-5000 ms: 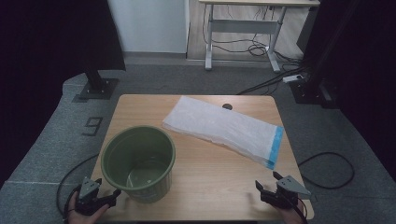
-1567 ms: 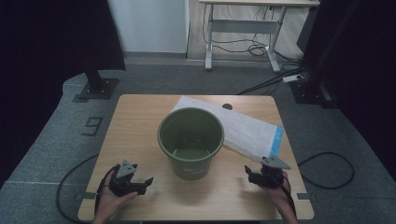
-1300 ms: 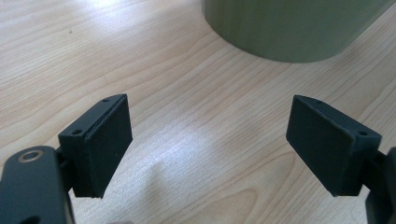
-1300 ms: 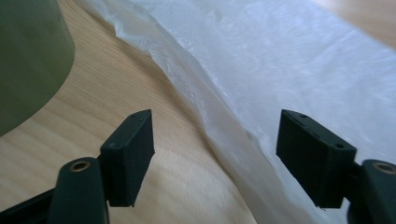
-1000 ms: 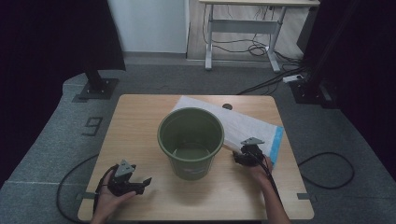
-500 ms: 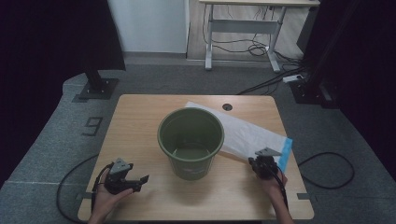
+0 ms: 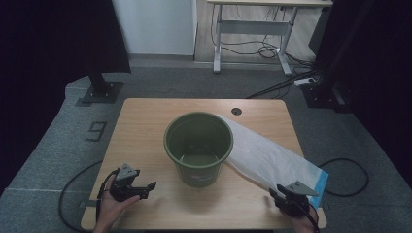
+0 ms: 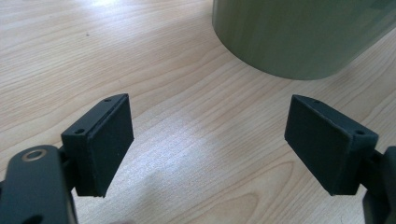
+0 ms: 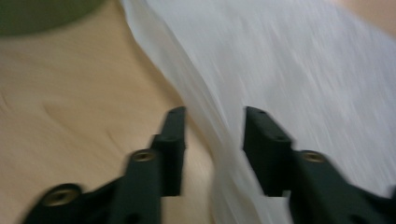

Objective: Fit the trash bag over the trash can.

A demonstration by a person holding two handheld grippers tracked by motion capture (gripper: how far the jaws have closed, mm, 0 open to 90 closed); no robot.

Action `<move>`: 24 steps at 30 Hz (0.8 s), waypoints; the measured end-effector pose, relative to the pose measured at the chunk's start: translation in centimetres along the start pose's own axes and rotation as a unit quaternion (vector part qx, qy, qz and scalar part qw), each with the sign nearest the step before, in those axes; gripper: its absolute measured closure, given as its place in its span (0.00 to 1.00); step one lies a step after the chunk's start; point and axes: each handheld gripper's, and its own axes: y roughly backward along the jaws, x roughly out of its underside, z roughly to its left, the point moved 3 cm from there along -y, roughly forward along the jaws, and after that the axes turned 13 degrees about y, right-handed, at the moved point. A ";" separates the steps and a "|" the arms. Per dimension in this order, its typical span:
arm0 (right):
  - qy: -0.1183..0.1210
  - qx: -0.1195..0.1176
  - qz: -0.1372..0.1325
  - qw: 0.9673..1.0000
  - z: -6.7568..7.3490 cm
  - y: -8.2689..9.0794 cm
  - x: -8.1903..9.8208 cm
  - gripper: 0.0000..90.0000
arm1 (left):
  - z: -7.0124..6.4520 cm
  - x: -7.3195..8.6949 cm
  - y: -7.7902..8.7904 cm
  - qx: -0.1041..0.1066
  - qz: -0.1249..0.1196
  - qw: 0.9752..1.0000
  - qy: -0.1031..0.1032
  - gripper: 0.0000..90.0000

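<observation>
Bucket (image 7: 198, 147) stands upright near the middle of the bench (image 7: 145, 121), open mouth up, and serves as the landmark. Behind it a wide strip of bare bench runs to the far edge, broken by one small round hole (image 7: 236, 111) behind and right of the bucket. Left of the bucket the bench lies bare to its left edge.

White bag (image 7: 272, 158) lies flat to the right of the bucket, one end tucked against the bucket's right side, the other, blue-trimmed end reaching the near right corner, where it seems to stick out slightly over the bench's right edge.

Left tool (image 7: 141, 189) rests in front of the bucket and to its left, near the bench's front edge, pointing toward the bucket. Its jaws stand wide with only bare wood between them; in the left gripper view the bucket's wall (image 8: 299, 37) is just beyond the jaws, apart from them.

Right tool (image 7: 284, 196) sits in front of the bucket and well to its right, at the near corner, by the bag's blue end. Its jaws have just been opening and stand about half apart. In the blurred right gripper view the bag's folded edge (image 9: 205, 116) runs between them, probably not pinched. A little bare wood separates this tool from the bucket.
</observation>
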 end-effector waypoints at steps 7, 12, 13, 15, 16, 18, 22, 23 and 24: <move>0.057 -0.030 -0.018 0.998 3.1 -5.3 -6.3 0.42 | 0.1 0.1 -0.1 0.000 0.002 1.000 -0.001 0.17; 0.080 -0.018 0.001 0.997 3.6 -9.4 -9.2 0.41 | 0.3 0.0 0.2 -0.009 -0.010 1.000 -0.003 0.17; 0.075 -0.020 0.004 0.997 3.7 -10.0 -9.4 0.41 | 0.3 -0.1 0.4 -0.008 -0.014 1.000 -0.001 0.17; 0.064 -0.028 0.009 0.998 3.7 -11.0 -9.6 0.42 | 0.3 -0.2 0.6 -0.005 -0.021 1.000 0.000 0.17; 0.059 -0.032 0.011 0.998 3.8 -11.3 -9.6 0.43 | 0.3 -0.3 0.7 -0.004 -0.022 1.000 -0.001 0.17; 0.049 -0.039 0.013 0.998 4.0 -11.7 -9.5 0.44 | 0.3 -0.4 0.9 -0.003 -0.025 1.000 -0.001 0.17; 0.050 -0.033 0.022 0.998 4.4 -12.3 -9.2 0.47 | 0.6 -0.5 1.2 -0.004 -0.031 1.000 0.006 0.17; 0.048 -0.029 0.024 0.998 4.5 -12.4 -9.1 0.48 | 0.7 -0.5 1.2 -0.003 -0.032 0.999 0.008 0.17; 0.046 -0.023 0.028 0.998 4.6 -12.6 -9.2 0.50 | 0.7 -0.5 1.3 -0.001 -0.034 0.999 0.012 0.17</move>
